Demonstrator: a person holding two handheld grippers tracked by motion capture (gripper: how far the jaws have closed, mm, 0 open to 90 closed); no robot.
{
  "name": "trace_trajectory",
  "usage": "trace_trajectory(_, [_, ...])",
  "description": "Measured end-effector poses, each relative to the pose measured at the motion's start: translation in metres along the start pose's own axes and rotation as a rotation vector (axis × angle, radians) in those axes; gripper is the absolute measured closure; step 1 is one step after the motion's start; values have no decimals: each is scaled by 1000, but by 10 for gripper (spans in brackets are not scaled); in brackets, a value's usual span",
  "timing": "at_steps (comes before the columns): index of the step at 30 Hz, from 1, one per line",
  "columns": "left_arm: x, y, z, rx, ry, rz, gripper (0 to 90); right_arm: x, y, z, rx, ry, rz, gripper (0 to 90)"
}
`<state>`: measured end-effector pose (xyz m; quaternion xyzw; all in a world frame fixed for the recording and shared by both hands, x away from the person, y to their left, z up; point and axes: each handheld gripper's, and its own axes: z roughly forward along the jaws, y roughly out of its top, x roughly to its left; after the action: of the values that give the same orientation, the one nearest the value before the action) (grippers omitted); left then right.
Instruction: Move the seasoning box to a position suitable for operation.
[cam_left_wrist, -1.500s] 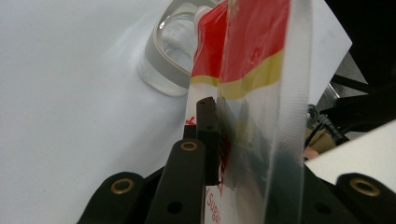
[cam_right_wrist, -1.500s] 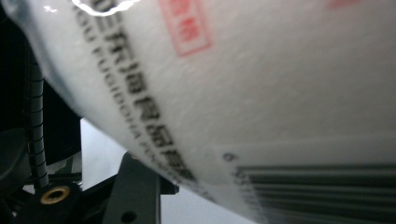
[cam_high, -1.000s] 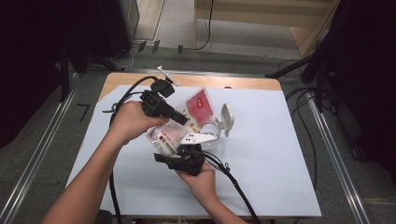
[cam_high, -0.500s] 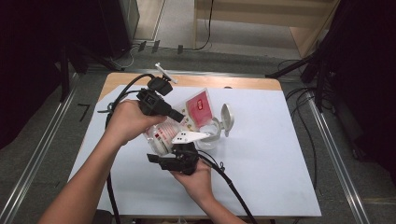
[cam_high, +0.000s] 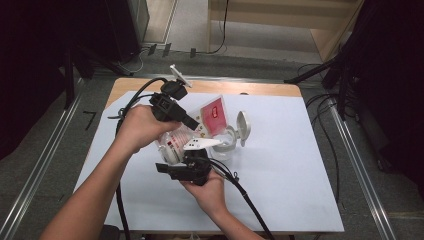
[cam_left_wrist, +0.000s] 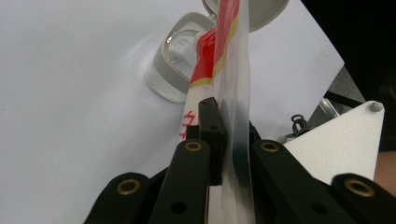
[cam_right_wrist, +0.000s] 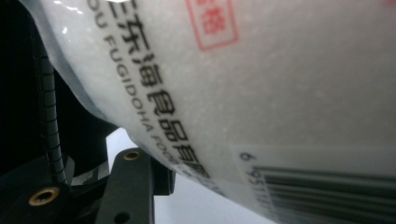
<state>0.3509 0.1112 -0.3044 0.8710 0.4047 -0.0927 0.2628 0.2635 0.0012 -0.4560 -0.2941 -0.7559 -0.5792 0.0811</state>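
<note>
High view: the left gripper (cam_high: 192, 125) is held over the middle of the white-covered table (cam_high: 280, 165), its black body coming in from ten o'clock. Its jaws are pressed together on the edge of a clear plastic bag with red and white print (cam_high: 210, 117), full of white grains. The bag hangs tilted, its red upper end toward one o'clock and its bulging lower end toward seven o'clock. The right gripper (cam_high: 192, 155) sits just below the bag, at six o'clock from it, with a grey three-cornered plate on top. Its jaws have just been opening and stand partly spread against the bag's underside; whether the pads press on the bag cannot be told from here. At three o'clock of the bag stands a clear round container with a white flip lid (cam_high: 232, 137), its lid raised.

Left gripper view: the two black jaws meet around the thin clear edge of the bag (cam_left_wrist: 236, 79), pinching it. The bag's red end reaches toward twelve o'clock, over the open container (cam_left_wrist: 180, 56) on the white table (cam_left_wrist: 70, 93).

Right gripper view: the bag (cam_right_wrist: 261, 84), with black lettering and a barcode, lies very close to the camera. One black jaw rises at seven o'clock beneath it; the other is hidden, so the grip cannot be told.
</note>
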Motion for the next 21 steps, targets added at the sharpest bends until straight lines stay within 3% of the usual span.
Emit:
trace_trajectory(6, [-2, 2, -4, 14, -16, -11, 882, 2, 0, -5, -8, 18, -28, 578])
trace_trajectory(12, [1, 4, -5, 53, -28, -6, 853, 4, 1, -4, -22, 71, 6, 579])
trace_trajectory(16, [3, 2, -4, 18, -74, 16, 790, 4, 0, -5, -39, 80, 20, 590])
trace_trajectory(21, [3, 0, -7, 2, -76, 31, 773, 1, -2, -9, -58, 98, 50, 600])
